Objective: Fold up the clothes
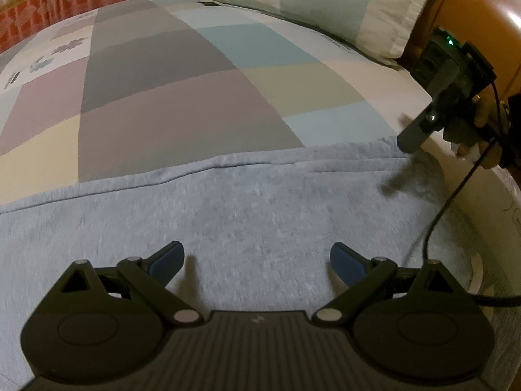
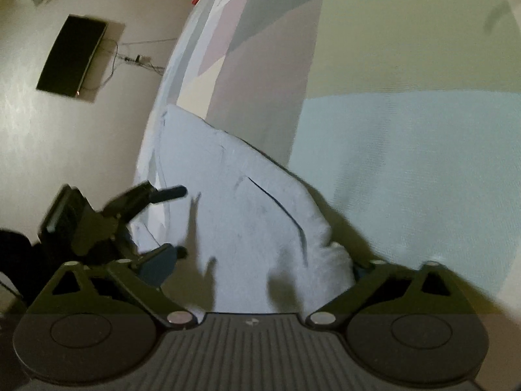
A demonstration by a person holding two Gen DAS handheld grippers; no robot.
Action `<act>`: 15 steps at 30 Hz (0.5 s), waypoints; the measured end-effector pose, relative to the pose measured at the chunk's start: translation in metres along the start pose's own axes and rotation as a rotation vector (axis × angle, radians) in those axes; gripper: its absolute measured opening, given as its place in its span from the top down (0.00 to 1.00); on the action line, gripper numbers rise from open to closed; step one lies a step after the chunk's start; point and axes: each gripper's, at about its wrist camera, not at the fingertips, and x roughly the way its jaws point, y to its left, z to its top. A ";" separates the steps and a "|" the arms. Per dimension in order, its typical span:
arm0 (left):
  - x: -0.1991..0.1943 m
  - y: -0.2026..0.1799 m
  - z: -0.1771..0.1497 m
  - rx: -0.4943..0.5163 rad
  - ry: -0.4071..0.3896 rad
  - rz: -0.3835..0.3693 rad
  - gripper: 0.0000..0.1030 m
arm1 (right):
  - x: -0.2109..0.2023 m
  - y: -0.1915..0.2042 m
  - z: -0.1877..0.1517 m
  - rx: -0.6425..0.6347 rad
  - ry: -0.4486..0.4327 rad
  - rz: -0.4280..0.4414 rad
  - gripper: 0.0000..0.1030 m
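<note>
Flat on bed sheet (image 1: 169, 104), blue garment (image 1: 247, 202) lies crosswise, edge-parallel.

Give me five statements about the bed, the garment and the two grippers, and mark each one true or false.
1. A light blue garment lies spread on the bed's patchwork cover. True.
2. The left gripper is shut on the garment. False: its jaws stand open above the cloth, holding nothing.
3. A pillow lies at the head of the bed. True.
4. The right gripper has cloth between its open jaws. True.
5. The garment is red. False: it is light blue.
</note>
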 end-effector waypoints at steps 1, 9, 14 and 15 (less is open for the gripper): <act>0.000 0.001 0.000 -0.004 -0.001 0.000 0.07 | -0.002 -0.003 0.000 0.003 -0.004 -0.017 0.25; -0.006 0.007 -0.007 -0.018 -0.008 -0.011 0.07 | 0.001 0.002 -0.005 -0.007 0.068 -0.073 0.45; -0.002 0.006 -0.008 -0.035 -0.003 -0.019 0.07 | 0.009 -0.017 0.007 0.056 0.090 -0.066 0.86; -0.001 0.004 -0.008 -0.036 -0.006 -0.024 0.07 | 0.009 -0.019 0.008 0.060 0.095 -0.084 0.90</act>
